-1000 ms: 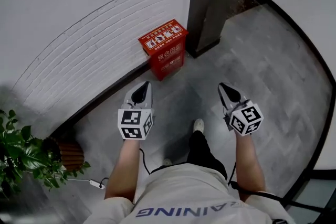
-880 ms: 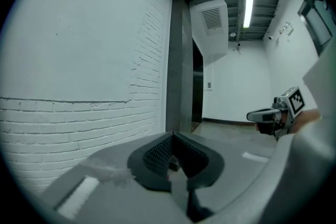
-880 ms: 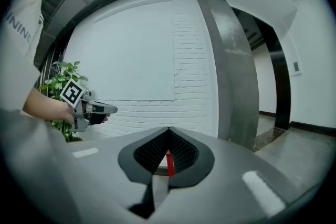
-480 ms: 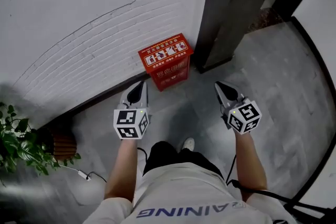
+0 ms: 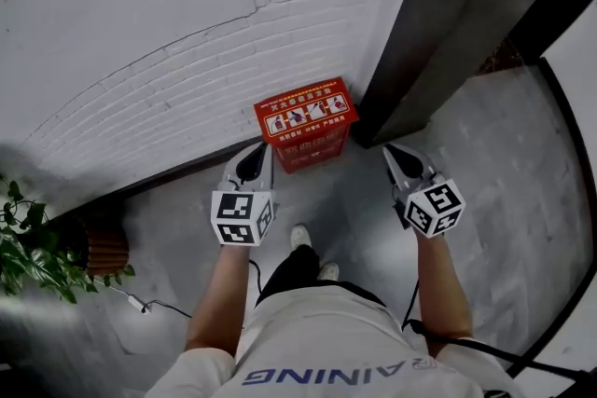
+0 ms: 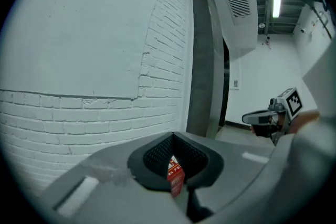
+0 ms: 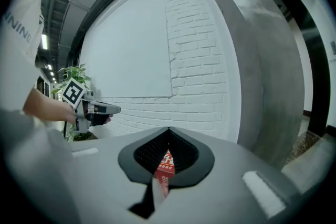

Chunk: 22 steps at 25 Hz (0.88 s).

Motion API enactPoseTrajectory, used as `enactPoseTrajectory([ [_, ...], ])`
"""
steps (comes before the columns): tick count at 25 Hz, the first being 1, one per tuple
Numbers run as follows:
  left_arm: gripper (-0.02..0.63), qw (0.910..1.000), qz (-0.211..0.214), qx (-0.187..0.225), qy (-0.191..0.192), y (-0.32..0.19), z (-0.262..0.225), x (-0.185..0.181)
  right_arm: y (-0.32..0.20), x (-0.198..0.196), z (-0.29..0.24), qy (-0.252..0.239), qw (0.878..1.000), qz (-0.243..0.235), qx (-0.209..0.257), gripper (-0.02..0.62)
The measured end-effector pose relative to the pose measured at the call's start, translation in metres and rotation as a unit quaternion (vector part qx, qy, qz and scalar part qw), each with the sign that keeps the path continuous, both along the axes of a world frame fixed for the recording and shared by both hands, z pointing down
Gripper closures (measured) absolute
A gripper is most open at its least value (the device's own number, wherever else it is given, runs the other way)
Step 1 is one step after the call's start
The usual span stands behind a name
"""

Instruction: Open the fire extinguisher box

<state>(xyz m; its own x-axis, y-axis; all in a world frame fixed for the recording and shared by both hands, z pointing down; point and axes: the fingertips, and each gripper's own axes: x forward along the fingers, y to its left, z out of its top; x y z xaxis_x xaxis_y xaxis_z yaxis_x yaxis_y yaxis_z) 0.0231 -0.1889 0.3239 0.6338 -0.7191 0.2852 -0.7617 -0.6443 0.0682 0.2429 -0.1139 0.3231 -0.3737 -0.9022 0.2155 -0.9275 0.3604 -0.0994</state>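
A white painted brick wall [image 5: 140, 42] fills the upper part of the head view, smooth higher up and brick-patterned lower down, with a dark skirting line along its foot. Below it spreads a grey mottled floor [image 5: 485, 163]. A tall grey concrete pillar [image 5: 438, 23] rises at the wall's right end. At far left stands a green leafy potted plant [image 5: 28, 252] in a brown ribbed pot, and a thin white cable [image 5: 140, 303] trails over the floor near it.

The red fire extinguisher box [image 5: 306, 121] stands on the floor against the foot of the brick wall, just beside the pillar. Its top, with a white strip of pictograms, lies flat and closed.

I stand facing it with both forearms stretched forward, roughly parallel, my pale shoes [image 5: 300, 236] below and between them. My left gripper [image 5: 252, 165] points at the box's left lower corner, its tip near the box but apart from it. My right gripper [image 5: 403, 161] points towards the foot of the pillar, just right of the box. Both tilt slightly downward.

In each gripper view my jaws are pressed together on nothing; only a sliver of the red box shows through the slit between them, well ahead.
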Motion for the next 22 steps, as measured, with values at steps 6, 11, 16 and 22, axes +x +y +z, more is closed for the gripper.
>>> enactPoseTrajectory([
  [6,0.601,0.9998,-0.015,-0.012,0.008,-0.06,0.009,-0.006,-0.066,-0.005,-0.001,0.007,1.0,-0.019,-0.005,0.591],
  [11,0.601,0.999,-0.03,-0.03,0.012,-0.079,0.023,-0.006,-0.096,0.002,0.012,0.016,0.999,-0.032,-0.029,0.591],
  [16,0.601,0.9964,-0.072,-0.043,0.015,-0.094,0.041,-0.002,-0.132,0.01,0.034,0.014,0.996,-0.071,-0.045,0.591],
  [22,0.601,0.989,-0.126,-0.077,-0.003,-0.113,0.086,0.02,-0.166,0.023,0.08,-0.001,0.99,-0.122,-0.066,0.591],
])
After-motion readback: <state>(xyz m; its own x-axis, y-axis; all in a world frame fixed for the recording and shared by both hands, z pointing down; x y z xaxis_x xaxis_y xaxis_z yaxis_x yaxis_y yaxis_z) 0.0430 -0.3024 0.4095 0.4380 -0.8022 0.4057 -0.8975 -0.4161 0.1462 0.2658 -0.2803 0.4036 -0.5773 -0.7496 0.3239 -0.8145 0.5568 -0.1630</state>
